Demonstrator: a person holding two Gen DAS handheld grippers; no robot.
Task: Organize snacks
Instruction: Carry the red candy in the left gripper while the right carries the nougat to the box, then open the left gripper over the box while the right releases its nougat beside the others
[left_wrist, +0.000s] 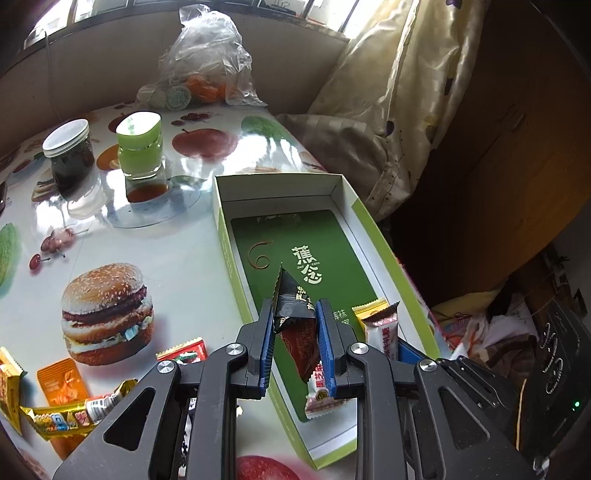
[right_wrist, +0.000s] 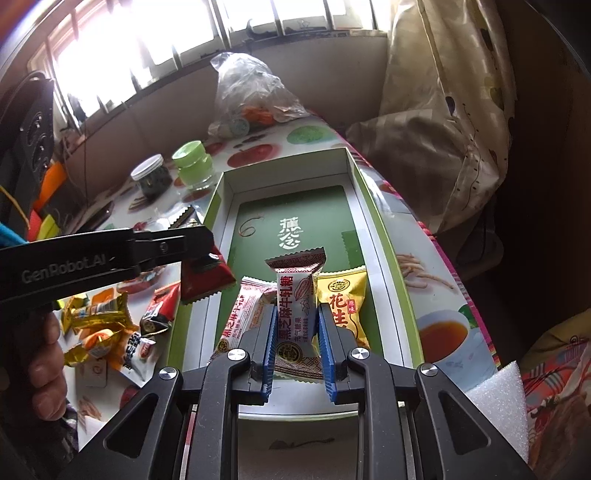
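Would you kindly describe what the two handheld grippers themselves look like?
Both the left gripper and the right gripper are black, with angular linkage arms with cut-out windows, joined by round silver pivot pins. Their fingers carry blue ribbed pads. In the right wrist view, the left gripper's side shows pale "GenRobot.AI" lettering.

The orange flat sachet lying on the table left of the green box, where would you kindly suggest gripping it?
Grip the orange flat sachet across its narrow width near the upper end, coming from above. It lies flat on the table, and the gold-wrapped candy overlaps its lower end, so the top is probably freer.
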